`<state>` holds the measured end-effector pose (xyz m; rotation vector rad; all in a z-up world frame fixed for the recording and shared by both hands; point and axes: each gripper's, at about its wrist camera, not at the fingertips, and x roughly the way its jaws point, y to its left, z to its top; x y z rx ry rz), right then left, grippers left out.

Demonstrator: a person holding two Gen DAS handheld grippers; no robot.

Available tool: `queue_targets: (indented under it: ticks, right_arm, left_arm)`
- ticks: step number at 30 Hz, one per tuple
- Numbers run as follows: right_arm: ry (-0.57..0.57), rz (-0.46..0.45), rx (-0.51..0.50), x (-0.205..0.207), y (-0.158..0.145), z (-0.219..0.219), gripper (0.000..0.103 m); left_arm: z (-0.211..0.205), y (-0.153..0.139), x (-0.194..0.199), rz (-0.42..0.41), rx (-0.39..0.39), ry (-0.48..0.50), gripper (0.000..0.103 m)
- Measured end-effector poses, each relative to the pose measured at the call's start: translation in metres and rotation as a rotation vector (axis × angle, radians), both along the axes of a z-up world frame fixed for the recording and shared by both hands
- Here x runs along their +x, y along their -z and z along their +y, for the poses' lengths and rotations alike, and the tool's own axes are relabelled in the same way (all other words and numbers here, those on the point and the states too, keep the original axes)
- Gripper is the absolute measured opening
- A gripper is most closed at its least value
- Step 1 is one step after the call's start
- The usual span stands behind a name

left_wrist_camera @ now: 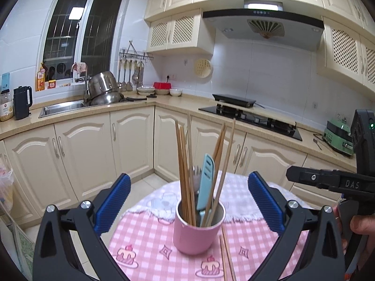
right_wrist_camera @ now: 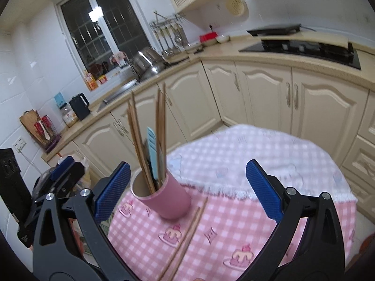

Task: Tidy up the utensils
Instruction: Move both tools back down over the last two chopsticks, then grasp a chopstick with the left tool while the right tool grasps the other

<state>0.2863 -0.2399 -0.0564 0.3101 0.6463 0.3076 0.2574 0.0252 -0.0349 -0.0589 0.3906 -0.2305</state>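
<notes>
A small table under a pink checked cloth point(right_wrist_camera: 246, 213) fills the lower part of both views, with the kitchen cabinets behind. On it stands a pink cup point(left_wrist_camera: 199, 229), upright, already holding several wooden chopsticks point(left_wrist_camera: 185, 175), a light blue flat-handled utensil point(left_wrist_camera: 206, 182) and what looks like a metal spoon tucked behind it. Most of the sorting therefore appears done. What remains, as far as can be seen, is a loose pair of chopsticks point(right_wrist_camera: 187, 236) lying flat on the cloth just beside the cup, its far tips close to the cup's base.

The left gripper point(left_wrist_camera: 189, 201) hovers with its jaws spread wide on either side of the cup, holding nothing. The right gripper point(right_wrist_camera: 187, 192) is equally wide and empty, above the loose pair, likely the next pick.
</notes>
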Motion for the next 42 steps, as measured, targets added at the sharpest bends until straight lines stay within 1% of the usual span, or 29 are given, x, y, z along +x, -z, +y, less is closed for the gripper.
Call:
queue_targets:
  ticks: [6,16,23,26,28,30,32,34,36,37,39,40,42]
  right_arm:
    - [0.014,0.093,-0.039,-0.008,0.029,0.001,0.097]
    - [-0.005,0.225,-0.122,-0.012,0.078,0.011,0.097]
    - [-0.056,0.317,-0.201,-0.008,0.11,0.036,0.097]
    - [-0.077,0.342,-0.231,-0.006,0.122,0.047,0.096]
    - [-0.093,0.36,-0.256,-0.005,0.131,0.055,0.092]
    - [-0.111,0.383,-0.274,-0.004,0.141,0.062,0.084]
    - [-0.111,0.365,-0.327,-0.007,0.144,0.07,0.083]
    - [-0.117,0.352,-0.355,-0.009,0.144,0.075,0.081]
    - [-0.122,0.337,-0.393,-0.011,0.144,0.079,0.07]
    - [-0.136,0.325,-0.411,-0.013,0.145,0.082,0.067]
    - [-0.165,0.302,-0.45,-0.018,0.145,0.085,0.059]
    - [-0.173,0.299,-0.458,-0.02,0.145,0.086,0.056]
    - [-0.182,0.305,-0.458,-0.022,0.144,0.08,0.046]
  left_arm:
    - [-0.001,0.017,-0.005,0.071,0.015,0.01,0.098]
    - [-0.006,0.046,-0.007,0.152,0.043,0.027,0.098]
    - [-0.011,0.067,-0.005,0.228,0.072,0.029,0.098]
    - [-0.011,0.074,-0.003,0.255,0.087,0.028,0.098]
    - [-0.012,0.081,-0.002,0.272,0.102,0.025,0.098]
    - [-0.013,0.087,-0.001,0.292,0.114,0.026,0.098]
    - [-0.014,0.092,0.0,0.307,0.122,0.023,0.098]
    - [-0.014,0.098,0.002,0.326,0.128,0.024,0.098]
    - [-0.015,0.103,0.004,0.343,0.133,0.026,0.098]
    - [-0.016,0.106,0.004,0.35,0.137,0.029,0.098]
    - [-0.02,0.11,0.006,0.364,0.149,0.036,0.098]
    - [-0.021,0.113,0.006,0.37,0.154,0.042,0.098]
    - [-0.027,0.118,0.007,0.388,0.172,0.059,0.098]
